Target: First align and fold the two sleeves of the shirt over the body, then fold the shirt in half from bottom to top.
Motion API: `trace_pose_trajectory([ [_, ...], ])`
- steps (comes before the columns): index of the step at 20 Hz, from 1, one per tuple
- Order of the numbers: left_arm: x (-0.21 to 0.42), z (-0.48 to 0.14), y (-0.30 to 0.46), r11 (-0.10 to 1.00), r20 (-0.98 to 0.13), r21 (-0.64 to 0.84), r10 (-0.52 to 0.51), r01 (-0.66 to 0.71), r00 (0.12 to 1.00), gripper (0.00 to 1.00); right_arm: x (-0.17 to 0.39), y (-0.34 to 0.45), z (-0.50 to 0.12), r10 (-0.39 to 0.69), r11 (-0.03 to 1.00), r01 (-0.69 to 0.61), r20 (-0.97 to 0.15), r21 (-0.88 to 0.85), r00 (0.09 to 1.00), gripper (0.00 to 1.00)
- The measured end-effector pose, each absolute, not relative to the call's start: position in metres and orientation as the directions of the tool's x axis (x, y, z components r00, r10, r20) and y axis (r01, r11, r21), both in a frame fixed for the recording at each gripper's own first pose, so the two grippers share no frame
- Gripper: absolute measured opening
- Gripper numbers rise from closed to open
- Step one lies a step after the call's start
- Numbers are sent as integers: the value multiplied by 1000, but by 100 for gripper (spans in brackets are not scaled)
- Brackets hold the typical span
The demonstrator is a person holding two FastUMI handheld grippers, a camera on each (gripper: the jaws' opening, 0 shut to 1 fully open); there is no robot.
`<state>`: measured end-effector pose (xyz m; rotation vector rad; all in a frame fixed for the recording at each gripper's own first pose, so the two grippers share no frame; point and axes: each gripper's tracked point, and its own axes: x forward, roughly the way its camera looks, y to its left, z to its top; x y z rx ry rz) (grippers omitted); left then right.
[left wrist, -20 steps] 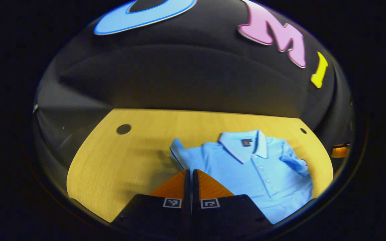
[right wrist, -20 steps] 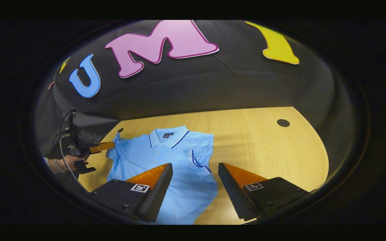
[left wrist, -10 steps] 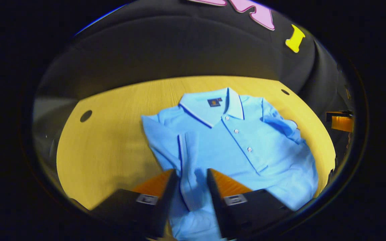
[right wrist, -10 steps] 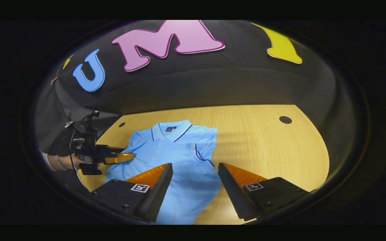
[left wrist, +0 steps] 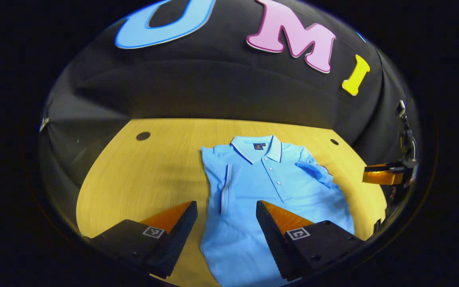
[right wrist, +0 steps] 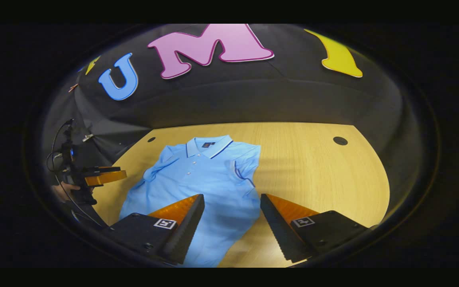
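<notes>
A light blue short-sleeved polo shirt [left wrist: 269, 187] lies face up on the pale wooden worktop [left wrist: 142, 175], collar toward the booth wall, both sleeves folded over the body. The left tool [left wrist: 226, 215] hangs above the shirt's lower part, fingers spread wide and holding nothing. The right tool [right wrist: 231, 209] hangs likewise over the hem, fingers spread and empty. In the right gripper view, a hand [right wrist: 60, 191] holds the left tool level, off the worktop's edge.

Black gripper [left wrist: 226, 223] bodies with square coded markers, screws, serrated jaws.
</notes>
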<state>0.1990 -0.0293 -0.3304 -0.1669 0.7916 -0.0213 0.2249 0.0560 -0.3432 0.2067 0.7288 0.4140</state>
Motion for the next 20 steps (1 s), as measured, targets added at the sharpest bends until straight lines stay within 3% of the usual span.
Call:
trace_pose_trajectory([
  [5, 84, -338, -25, 983, -766, -174, -95, -63, 635, 95, 152, 58, -349, 439, 898, -290, -636, 330, 635, 95],
  [6, 63, -343, -25, 983, -779, -172, -95, -65, 620, 95, 134, 57, -351, 433, 901, -276, -647, 334, 628, 87],
  [7, 41, -348, -28, 980, -794, -189, -114, -64, 597, 95, 115, 56, -356, 427, 903, -259, -661, 342, 617, 96],
  [9, 10, -354, -37, 978, -807, -202, -141, -44, 574, 95, 77, 55, -364, 421, 905, -226, -684, 360, 596, 97],
  [14, -37, -373, -67, 964, -832, -265, -230, 4, 505, 95, -2, 54, -396, 411, 910, -182, -752, 372, 516, 97],
  [18, -67, -397, -80, 956, -871, -293, -263, -8, 414, 95, -38, 57, -421, 408, 911, -144, -796, 386, 447, 97],
  [20, -65, -396, -81, 959, -868, -282, -261, 14, 422, 97, -45, 60, -431, 408, 911, -136, -811, 388, 419, 97],
])
